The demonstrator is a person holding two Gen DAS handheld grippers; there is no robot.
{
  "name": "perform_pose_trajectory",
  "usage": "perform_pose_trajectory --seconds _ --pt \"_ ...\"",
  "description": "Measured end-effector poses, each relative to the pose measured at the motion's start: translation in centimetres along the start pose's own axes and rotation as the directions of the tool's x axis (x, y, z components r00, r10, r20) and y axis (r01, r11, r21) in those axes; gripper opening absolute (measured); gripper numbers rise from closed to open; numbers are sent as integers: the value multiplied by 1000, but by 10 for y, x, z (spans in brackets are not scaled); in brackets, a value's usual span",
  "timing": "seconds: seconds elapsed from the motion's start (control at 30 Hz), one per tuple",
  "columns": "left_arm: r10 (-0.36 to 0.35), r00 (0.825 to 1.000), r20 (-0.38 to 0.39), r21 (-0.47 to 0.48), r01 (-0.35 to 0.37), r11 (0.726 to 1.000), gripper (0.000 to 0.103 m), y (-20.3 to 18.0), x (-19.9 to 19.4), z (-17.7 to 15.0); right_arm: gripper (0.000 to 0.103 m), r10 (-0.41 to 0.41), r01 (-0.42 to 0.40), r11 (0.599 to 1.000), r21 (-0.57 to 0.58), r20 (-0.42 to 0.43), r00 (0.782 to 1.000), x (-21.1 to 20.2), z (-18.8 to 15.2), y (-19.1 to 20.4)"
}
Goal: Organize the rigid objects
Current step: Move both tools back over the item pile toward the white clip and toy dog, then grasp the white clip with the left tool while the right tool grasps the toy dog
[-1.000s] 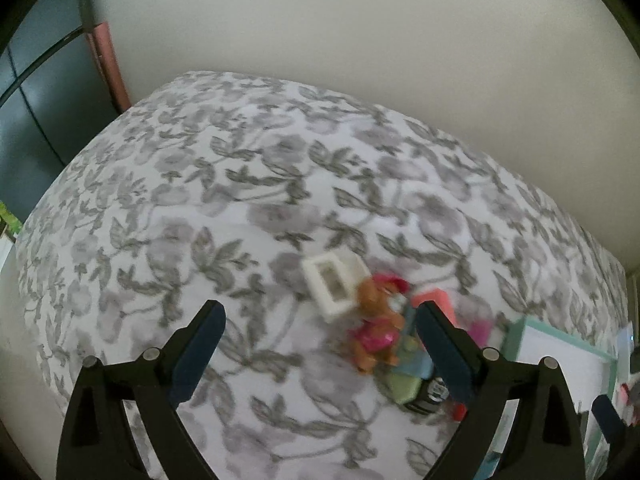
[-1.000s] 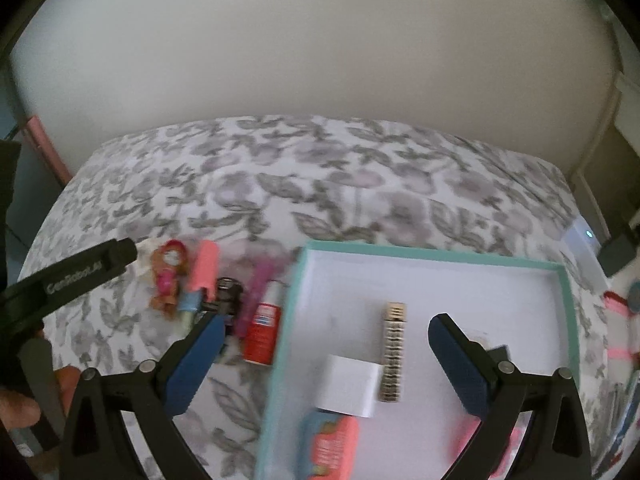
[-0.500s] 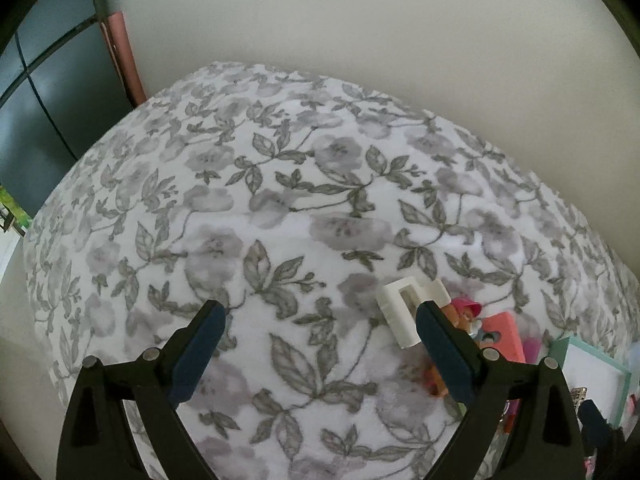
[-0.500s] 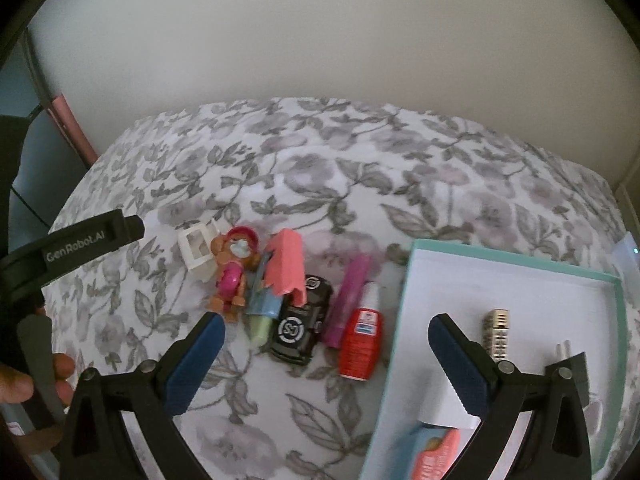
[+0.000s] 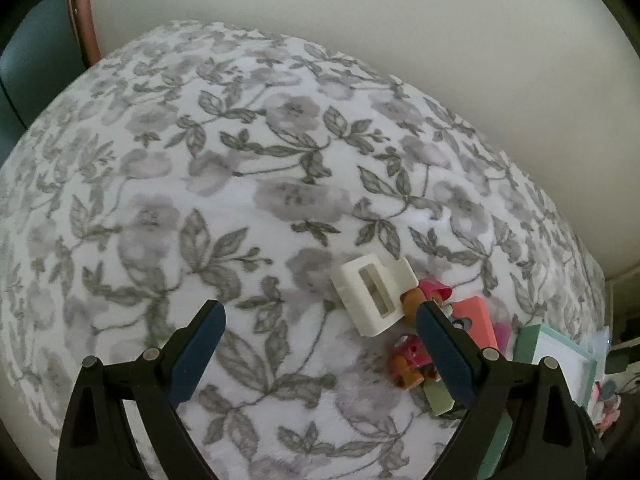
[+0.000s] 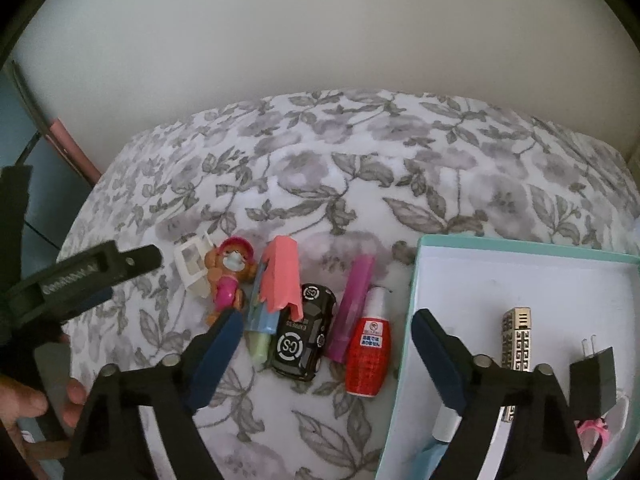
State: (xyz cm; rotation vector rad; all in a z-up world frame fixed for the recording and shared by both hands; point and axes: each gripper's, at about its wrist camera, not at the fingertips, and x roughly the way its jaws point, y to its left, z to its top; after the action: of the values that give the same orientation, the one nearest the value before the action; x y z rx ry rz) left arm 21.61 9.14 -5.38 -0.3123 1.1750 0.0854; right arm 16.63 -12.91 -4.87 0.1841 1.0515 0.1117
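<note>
I have a row of small things lying on the floral-covered table [image 6: 360, 184], just left of the teal box [image 6: 520, 248]. From my right wrist view, the purple tube [image 6: 354, 308] runs lengthwise away from me, leaning slightly right at its far end, and the red bottle [image 6: 368, 354] lies beside it, touching, its white cap pointing away. The black toy car [image 6: 304, 338] lies parallel on their left, with the pink block [image 6: 282, 276] resting partly over it. Further left are the figurine [image 6: 228, 280] and the white plastic piece [image 6: 192, 268].

Inside the box I see a patterned gold-and-black bar [image 6: 518, 340] lying lengthwise away from me and a black plug adapter [image 6: 592, 380], prongs pointing away.

My right gripper [image 6: 326, 356] is closing, nothing pressed between its jaws; the car, tube and bottle lie below the gap. My left gripper [image 5: 320, 344] stands wide, holding nothing, with the white piece [image 5: 374, 294] just beyond it.
</note>
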Motion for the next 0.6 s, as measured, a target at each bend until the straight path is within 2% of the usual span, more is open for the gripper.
perform_pose_trajectory --seconds 0.23,0.37,0.47,0.5,0.57,0.6 --pt "-53 998 -23 -33 53 998 95 0 22 6 70 47 -47 999 -3 1 999 8 8 6" --pt "-68 998 -15 -34 68 997 94 -6 33 10 58 68 -69 998 -8 -9 998 16 12 9" --pt "-97 995 -24 -27 96 995 93 -13 43 12 56 86 -86 996 -17 -8 996 20 15 10" --pt "-100 995 -29 -25 99 995 92 -16 47 12 56 81 -81 996 -20 -6 997 21 16 10" --pt "-108 994 -25 -29 107 994 80 -19 52 13 56 79 -79 997 -19 -6 997 22 17 9" --pt "-111 994 -25 -32 110 993 78 -20 53 13 56 80 -81 997 -20 -6 997 22 18 9"
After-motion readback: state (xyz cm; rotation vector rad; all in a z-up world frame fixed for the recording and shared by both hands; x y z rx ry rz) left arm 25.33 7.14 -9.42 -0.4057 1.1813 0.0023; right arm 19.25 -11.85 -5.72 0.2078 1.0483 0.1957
